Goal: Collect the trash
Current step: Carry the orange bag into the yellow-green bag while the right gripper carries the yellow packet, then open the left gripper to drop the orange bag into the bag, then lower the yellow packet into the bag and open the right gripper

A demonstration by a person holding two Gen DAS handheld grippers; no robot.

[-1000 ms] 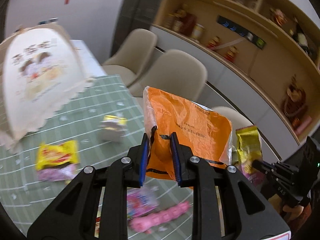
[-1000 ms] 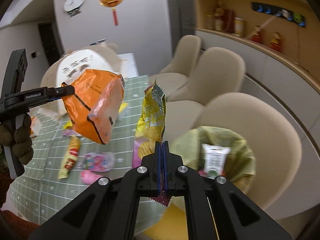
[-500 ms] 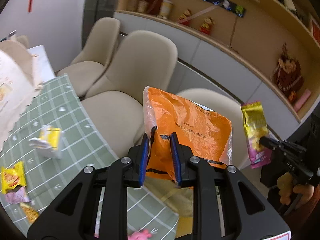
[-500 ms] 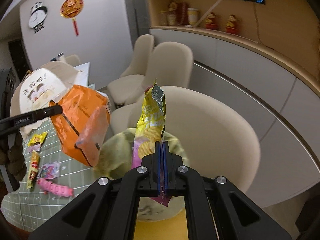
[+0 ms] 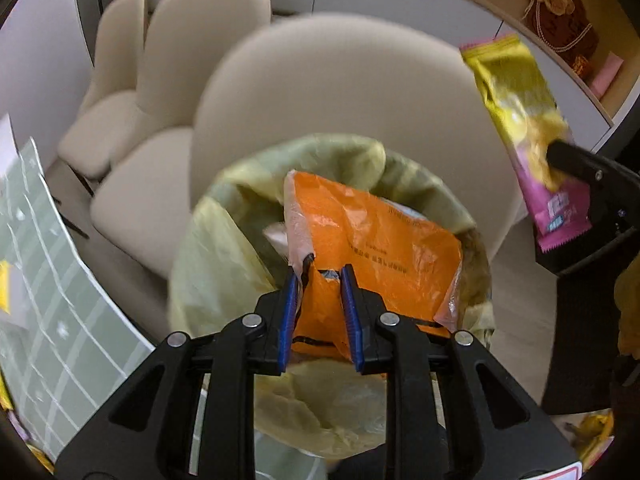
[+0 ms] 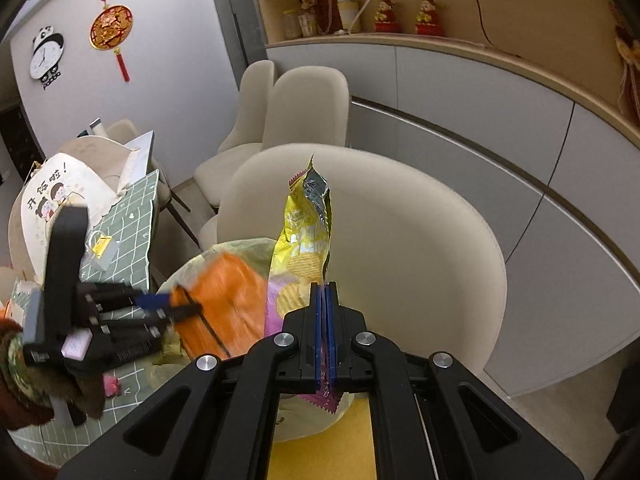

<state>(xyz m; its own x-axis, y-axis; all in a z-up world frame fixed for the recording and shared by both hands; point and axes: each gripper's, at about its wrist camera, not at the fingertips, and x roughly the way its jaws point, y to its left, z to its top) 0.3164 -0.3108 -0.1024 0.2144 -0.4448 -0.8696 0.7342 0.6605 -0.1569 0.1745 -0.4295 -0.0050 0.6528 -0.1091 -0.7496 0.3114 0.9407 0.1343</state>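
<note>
My left gripper (image 5: 319,286) is shut on an orange plastic bag (image 5: 380,248) and holds it over the mouth of a bin lined with a pale green bag (image 5: 224,240). The orange bag (image 6: 224,304) and the left gripper (image 6: 160,304) also show in the right wrist view. My right gripper (image 6: 325,292) is shut on a yellow and pink chip bag (image 6: 304,240), upright, just right of the bin (image 6: 240,248). The chip bag (image 5: 528,132) appears at the right of the left wrist view.
A beige chair (image 5: 340,92) stands right behind the bin, with two more chairs (image 6: 296,108) beyond. The green checked table (image 5: 48,280) lies to the left with a small yellow packet (image 6: 102,248) and a food cover (image 6: 60,196).
Both grippers have swung away from the table to the bin. The orange bag now hangs over the bin's mouth, and the chip bag is beside it.
</note>
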